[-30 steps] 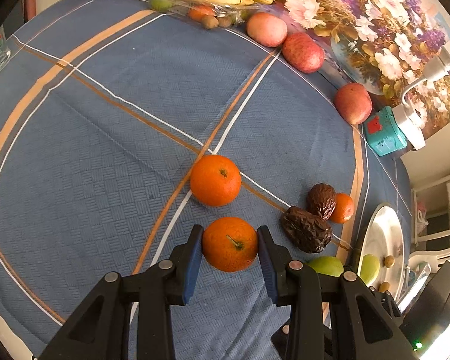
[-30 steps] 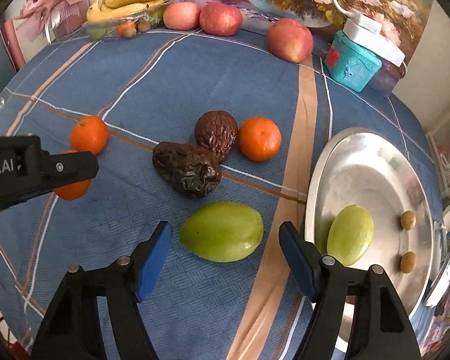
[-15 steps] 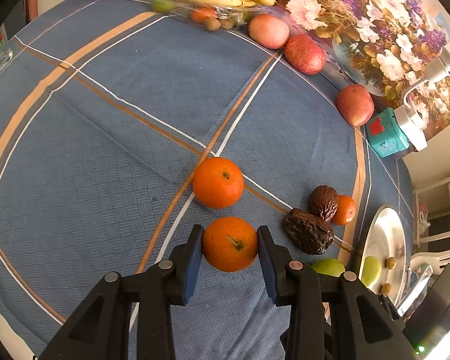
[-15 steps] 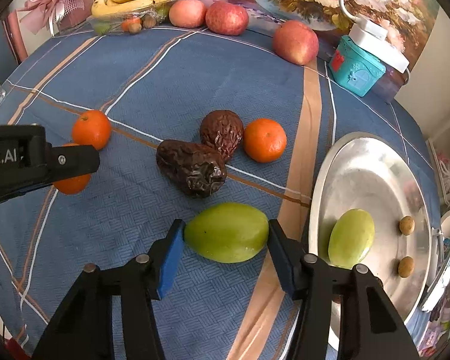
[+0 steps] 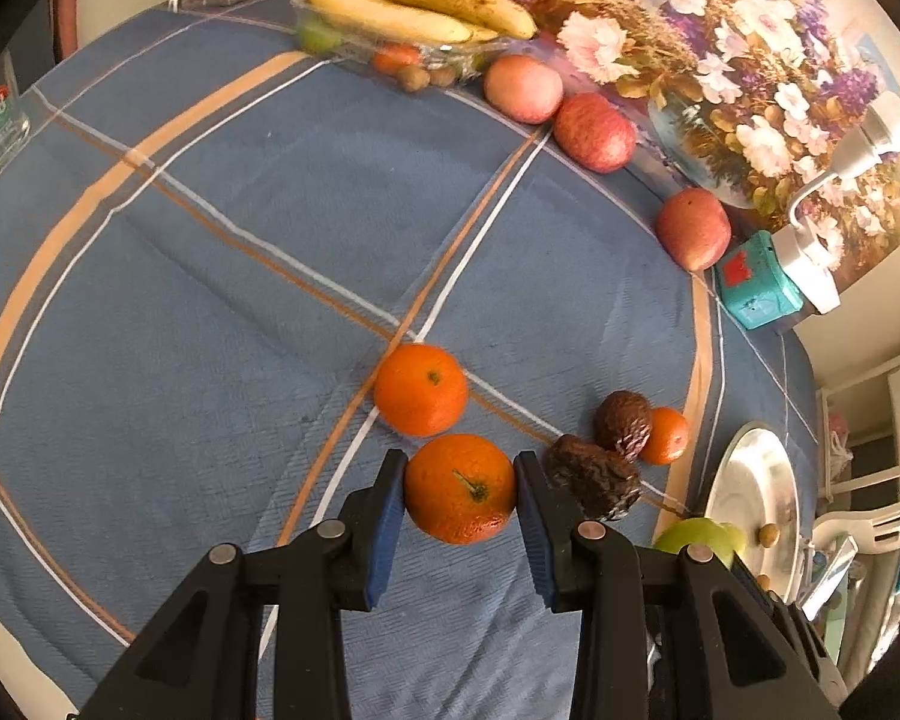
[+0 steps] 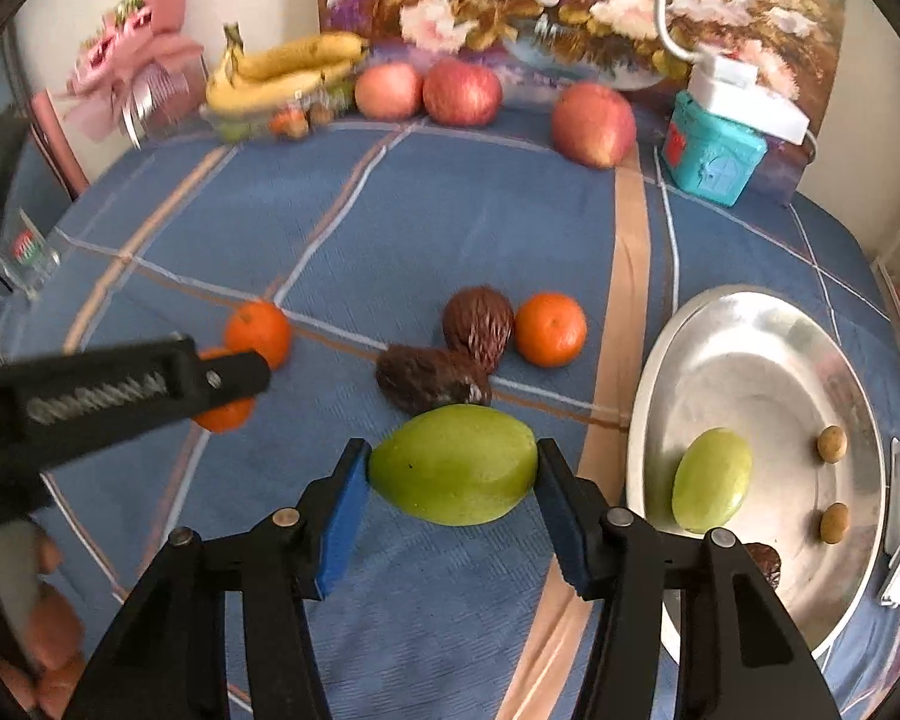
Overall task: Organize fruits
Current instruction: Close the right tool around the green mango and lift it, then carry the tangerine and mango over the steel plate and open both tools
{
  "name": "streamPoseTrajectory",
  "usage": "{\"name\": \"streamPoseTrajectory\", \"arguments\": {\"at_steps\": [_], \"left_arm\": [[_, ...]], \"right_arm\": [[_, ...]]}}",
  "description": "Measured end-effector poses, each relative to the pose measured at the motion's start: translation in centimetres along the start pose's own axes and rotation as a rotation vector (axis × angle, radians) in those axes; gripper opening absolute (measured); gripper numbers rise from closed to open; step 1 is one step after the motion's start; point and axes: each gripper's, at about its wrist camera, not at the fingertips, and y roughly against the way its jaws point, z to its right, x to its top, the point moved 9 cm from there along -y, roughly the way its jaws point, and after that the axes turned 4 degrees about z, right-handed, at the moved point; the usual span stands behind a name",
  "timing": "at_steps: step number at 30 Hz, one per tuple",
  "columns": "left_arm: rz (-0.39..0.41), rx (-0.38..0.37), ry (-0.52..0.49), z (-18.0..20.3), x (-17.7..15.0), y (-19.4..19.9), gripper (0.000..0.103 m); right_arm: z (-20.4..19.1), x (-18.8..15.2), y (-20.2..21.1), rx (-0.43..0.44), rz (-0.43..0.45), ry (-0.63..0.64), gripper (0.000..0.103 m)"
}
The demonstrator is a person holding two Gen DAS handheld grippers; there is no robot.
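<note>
Your table (image 5: pixel 222 276) wears a blue cloth crossed by orange and white stripes, with a large flower painting (image 6: pixel 570 6) leaning at its far edge. At about three o'clock in your right wrist view sits the silver plate (image 6: pixel 750 348), already carrying one green mango (image 6: pixel 712 479) and small brown fruits. Three red apples (image 6: pixel 594 125) line the far edge at twelve o'clock, bananas (image 6: pixel 282 69) at eleven, a teal box (image 6: pixel 714 156) at one. Two wrinkled dark fruits (image 6: pixel 432 378) lie just beyond your right gripper (image 6: pixel 453 474), which clasps a green mango (image 6: pixel 453 471) between its blue pads. Your left gripper (image 5: pixel 459 489) grasps an orange (image 5: pixel 459 487); another orange (image 5: pixel 420 389) sits just beyond it at twelve o'clock.
</note>
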Motion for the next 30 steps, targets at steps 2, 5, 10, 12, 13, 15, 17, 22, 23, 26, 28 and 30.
{"name": "streamPoseTrajectory", "arguments": {"at_steps": [2,5,10,12,13,15,17,22,23,26,28,30], "left_arm": [[0.004,-0.008,-0.009,0.7,0.2,0.2,0.038],[0.019,-0.017,-0.048,2.4,0.6,0.4,0.038],[0.017,-0.045,-0.126,6.3,1.2,0.0,0.038],[0.012,-0.068,-0.156,8.1,1.2,-0.1,0.038],[0.005,-0.088,-0.178,9.3,1.0,-0.2,0.038],[-0.005,-0.116,-0.229,11.7,0.7,-0.5,0.038],[-0.021,-0.144,-0.286,14.4,0.0,-1.2,0.038],[-0.069,-0.200,-0.388,19.4,-2.3,-2.8,0.038],[-0.076,-0.205,-0.408,20.4,-2.6,-3.3,0.038],[-0.094,-0.200,-0.454,22.2,-3.5,-4.6,0.038],[-0.111,-0.196,-0.473,22.9,-4.1,-5.7,0.038],[-0.126,-0.194,-0.480,23.2,-4.8,-6.4,0.038]], "right_arm": [[0.3,0.5,0.6,0.001,0.011,-0.022,0.056],[1.2,1.0,1.2,-0.016,0.017,-0.056,0.056],[5.0,2.3,1.6,-0.051,0.026,-0.164,0.056],[7.2,2.6,1.7,-0.075,0.028,-0.213,0.056],[8.3,2.5,1.8,-0.087,0.027,-0.235,0.056],[10.9,2.3,1.8,-0.116,0.023,-0.287,0.056],[13.7,1.4,1.8,-0.161,0.011,-0.342,0.056],[19.2,-0.3,2.0,-0.222,0.001,-0.456,0.056],[19.8,-0.5,2.0,-0.229,-0.001,-0.466,0.057],[21.4,-1.3,1.6,-0.230,-0.018,-0.503,0.057],[22.1,-1.7,0.7,-0.219,-0.038,-0.520,0.057],[22.6,-2.2,0.2,-0.219,-0.059,-0.531,0.057]]}}
